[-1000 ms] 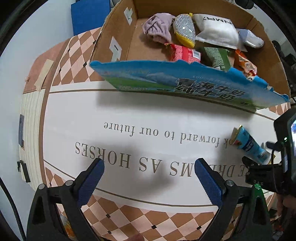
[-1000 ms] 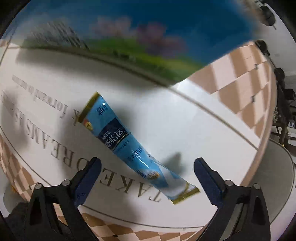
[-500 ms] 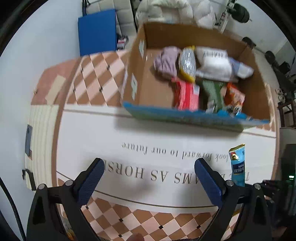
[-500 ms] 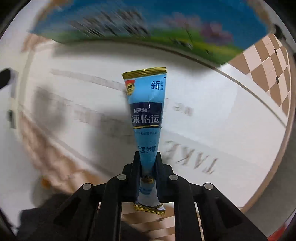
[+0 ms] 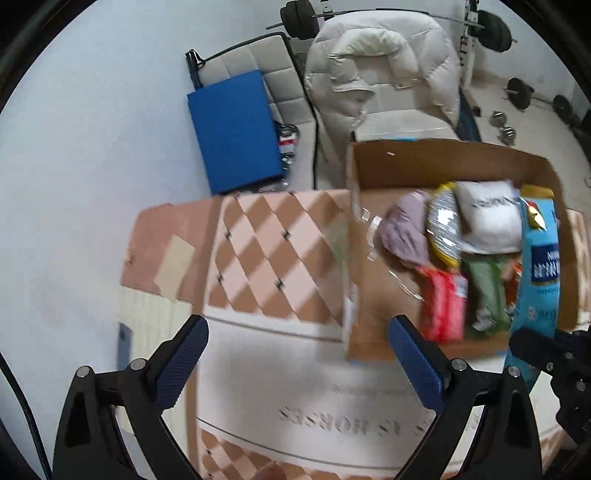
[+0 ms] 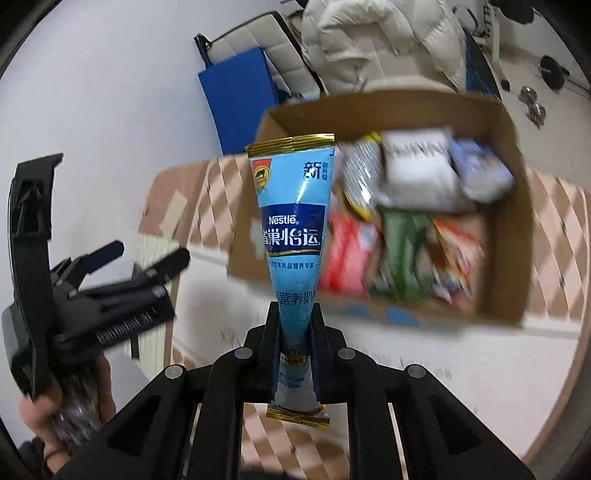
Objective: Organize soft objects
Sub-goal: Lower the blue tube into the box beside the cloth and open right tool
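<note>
My right gripper [image 6: 295, 325] is shut on the lower end of a light blue Nestle sachet [image 6: 293, 221], which stands up in front of the camera, lifted off the mat. Behind it lies the open cardboard box [image 6: 509, 229] with several soft packets inside. In the left wrist view the same blue sachet [image 5: 543, 266] hangs over the box's right side, above the box [image 5: 373, 173]. My left gripper [image 5: 295, 362] is open with nothing between its blue pads, held above the mat to the left of the box. It shows as a black tool [image 6: 110, 291] at the left of the right wrist view.
The box holds a mauve cloth [image 5: 406, 232], a silver and yellow pack [image 5: 443, 225], a white pouch [image 5: 487, 218], red [image 5: 443, 302] and green [image 5: 484, 291] packets. A checkered mat [image 5: 277, 258] covers the surface. Beyond are a blue panel [image 5: 236, 133], a white puffy jacket [image 5: 380, 66] and weights [image 5: 487, 26].
The right gripper shut on the blue sachet where it lay on the mat and raised it toward the box. Both grippers rose and tilted up, so the room behind came into view.
</note>
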